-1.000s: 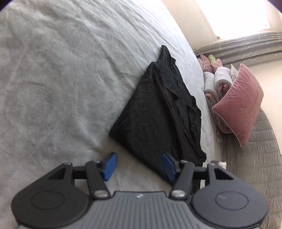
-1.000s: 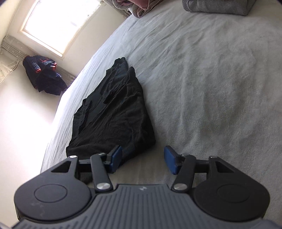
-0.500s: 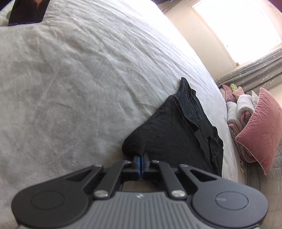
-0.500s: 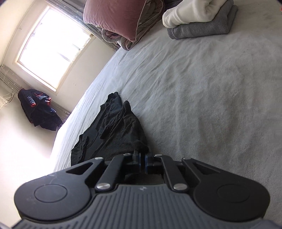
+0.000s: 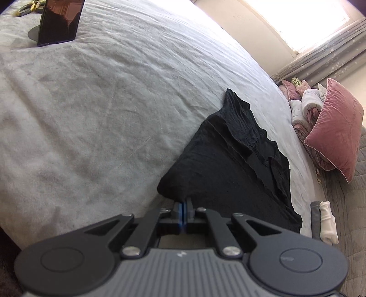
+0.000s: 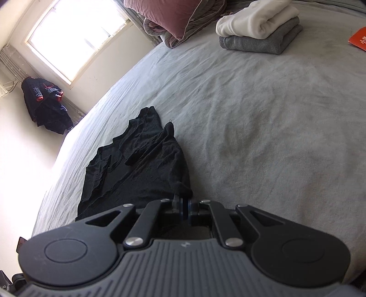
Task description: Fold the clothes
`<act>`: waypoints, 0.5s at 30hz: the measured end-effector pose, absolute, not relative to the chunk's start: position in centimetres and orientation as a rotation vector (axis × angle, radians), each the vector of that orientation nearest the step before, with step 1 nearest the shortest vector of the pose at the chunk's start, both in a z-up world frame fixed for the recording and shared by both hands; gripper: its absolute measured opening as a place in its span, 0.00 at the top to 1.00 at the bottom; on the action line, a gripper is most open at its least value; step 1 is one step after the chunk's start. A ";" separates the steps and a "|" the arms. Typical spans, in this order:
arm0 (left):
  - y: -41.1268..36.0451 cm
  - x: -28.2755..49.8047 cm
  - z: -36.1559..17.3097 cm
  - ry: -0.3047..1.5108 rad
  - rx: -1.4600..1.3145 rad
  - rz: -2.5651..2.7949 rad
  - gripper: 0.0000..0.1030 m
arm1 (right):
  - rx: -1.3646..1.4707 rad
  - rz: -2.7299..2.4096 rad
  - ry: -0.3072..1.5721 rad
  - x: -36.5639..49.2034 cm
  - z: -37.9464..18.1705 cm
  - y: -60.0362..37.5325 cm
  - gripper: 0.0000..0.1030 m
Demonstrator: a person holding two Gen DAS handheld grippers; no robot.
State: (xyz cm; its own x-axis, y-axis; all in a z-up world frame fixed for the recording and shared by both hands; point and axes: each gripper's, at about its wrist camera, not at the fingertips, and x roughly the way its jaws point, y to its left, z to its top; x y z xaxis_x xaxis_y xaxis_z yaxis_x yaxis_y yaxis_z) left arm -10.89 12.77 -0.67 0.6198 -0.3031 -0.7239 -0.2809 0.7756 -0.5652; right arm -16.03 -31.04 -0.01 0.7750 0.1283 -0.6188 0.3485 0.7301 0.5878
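A black garment (image 5: 231,164) lies partly folded on the grey bed sheet (image 5: 91,118). My left gripper (image 5: 183,205) is shut on its near left corner, which is lifted off the sheet. The garment also shows in the right wrist view (image 6: 141,160). My right gripper (image 6: 184,205) is shut on its near right corner, also raised. The far end of the garment, crumpled, still rests on the bed.
A tablet on a stand (image 5: 58,21) is at the far left of the bed. A pink pillow (image 5: 336,128) and rolled bedding (image 5: 304,107) lie at the head. A folded white and grey stack (image 6: 260,27) and a red card (image 6: 359,38) lie on the bed. Dark clothes (image 6: 45,105) hang by the window.
Both grippers went from open beside the garment's near corners to shut on them. They have since lifted the corners and tilted up, bringing more of the room into view.
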 end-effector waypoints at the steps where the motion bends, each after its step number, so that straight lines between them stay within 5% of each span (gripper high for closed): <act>1: 12.7 -11.5 -0.8 0.927 -0.709 -0.019 0.99 | 0.756 -0.135 0.697 -16.8 -0.2 -30.9 0.95; 8: 12.5 -13.0 -3.3 0.913 -0.667 -0.026 0.97 | 0.733 -0.143 0.742 -18.5 -2.6 -30.4 0.94; 12: 12.8 -13.5 -2.9 0.862 -0.609 -0.063 0.92 | 0.693 -0.130 0.705 -18.8 -2.9 -29.7 0.86; 15: 13.2 -13.8 -1.7 0.845 -0.549 -0.083 0.68 | 0.644 -0.128 0.700 -18.9 -2.1 -29.5 0.65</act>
